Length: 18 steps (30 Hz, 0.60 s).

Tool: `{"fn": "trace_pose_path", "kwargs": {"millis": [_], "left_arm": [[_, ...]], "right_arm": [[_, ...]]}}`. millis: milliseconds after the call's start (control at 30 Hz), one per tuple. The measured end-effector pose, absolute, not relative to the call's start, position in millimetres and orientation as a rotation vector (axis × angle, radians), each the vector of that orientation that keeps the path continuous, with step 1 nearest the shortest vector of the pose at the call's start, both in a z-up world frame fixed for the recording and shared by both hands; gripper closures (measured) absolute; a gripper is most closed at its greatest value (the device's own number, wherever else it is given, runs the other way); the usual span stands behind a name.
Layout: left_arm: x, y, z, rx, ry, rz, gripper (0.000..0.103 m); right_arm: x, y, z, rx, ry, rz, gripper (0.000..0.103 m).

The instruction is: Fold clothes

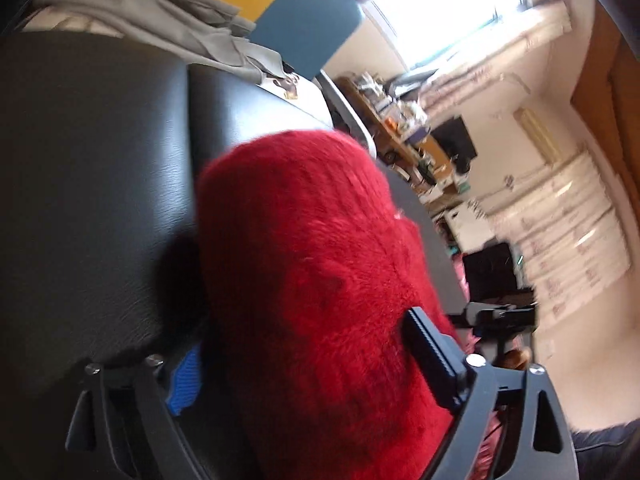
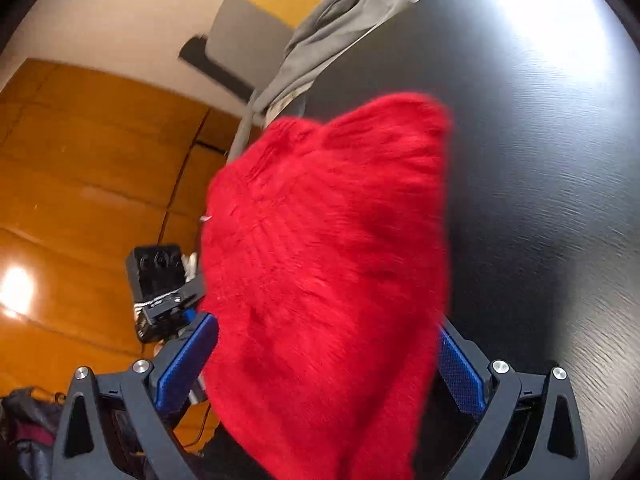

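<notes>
Black table (image 1: 100, 200) fills the left half of the left wrist view and the right side of the right wrist view, bare and open there; its edge runs close beside the red sweater (image 1: 320, 280) in both views. Beyond that edge lies orange wooden floor (image 2: 80, 184). A grey garment (image 1: 160, 16) sits crumpled at the upper left of the left view, near the table's far edge. The fuzzy, ribbed sweater (image 2: 332, 260) lies bunched on the table. Left gripper (image 1: 312, 380) stands wide open, the sweater between its jaws but not pinched. Right gripper (image 2: 332, 368) is likewise wide open, straddling the sweater.
</notes>
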<state>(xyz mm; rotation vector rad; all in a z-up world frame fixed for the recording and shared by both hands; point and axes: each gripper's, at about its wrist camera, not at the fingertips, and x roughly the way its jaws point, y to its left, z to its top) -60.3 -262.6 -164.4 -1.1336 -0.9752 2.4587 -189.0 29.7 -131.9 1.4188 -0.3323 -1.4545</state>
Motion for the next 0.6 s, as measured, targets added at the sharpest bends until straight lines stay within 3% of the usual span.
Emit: {"fn": "trace_pose_path", "kwargs": {"millis": [100, 133, 167, 233, 333, 400, 433, 467, 533, 600], "left_arm": [[-70.1, -250.6, -163.3, -1.172, -0.878, 2.483, 0.012], [-70.7, -249.6, -163.3, -1.176, -0.868, 2.479, 0.023], [-68.4, -251.6, -163.2, -1.166, -0.887, 2.469, 0.040], [-64.6, -254.0, -160.5, -1.151, -0.916, 2.473, 0.053], [-61.9, -247.0, -153.4, -1.156, -0.865, 2.520, 0.058], [-59.4, -241.6, -147.9, -1.148, -0.839, 2.555, 0.060], [-55.8, -240.9, -145.7, -1.138, -0.841, 2.576, 0.061], [-50.2, -241.0, -143.6, -1.126, -0.840, 2.596, 0.062], [-32.6, -243.5, -139.2, -1.097, -0.828, 2.631, 0.062], [-15.0, -246.0, -134.8, -1.067, -0.817, 2.666, 0.062]], "right_arm": [[-184.5, 7.4, -134.8, 1.427, -0.270, -1.437, 0.000], [-182.4, 2.8, -134.3, 1.428, -0.244, -1.439, 0.000], [-181.3, 0.0, -133.4, 1.427, -0.222, -1.442, 0.000], [-178.3, -0.4, -133.5, 1.412, -0.216, -1.466, 0.000], [-165.0, -12.1, -128.6, 1.381, -0.067, -1.518, 0.000], [-153.7, -23.4, -121.4, 1.383, 0.043, -1.605, 0.012], [-147.1, -27.6, -117.7, 1.368, 0.070, -1.639, 0.037], [-141.5, -29.6, -115.0, 1.365, 0.054, -1.655, 0.045], [-127.6, -34.0, -109.2, 1.332, 0.054, -1.669, 0.052], [-113.8, -40.2, -104.8, 1.298, 0.076, -1.677, 0.053]]}}
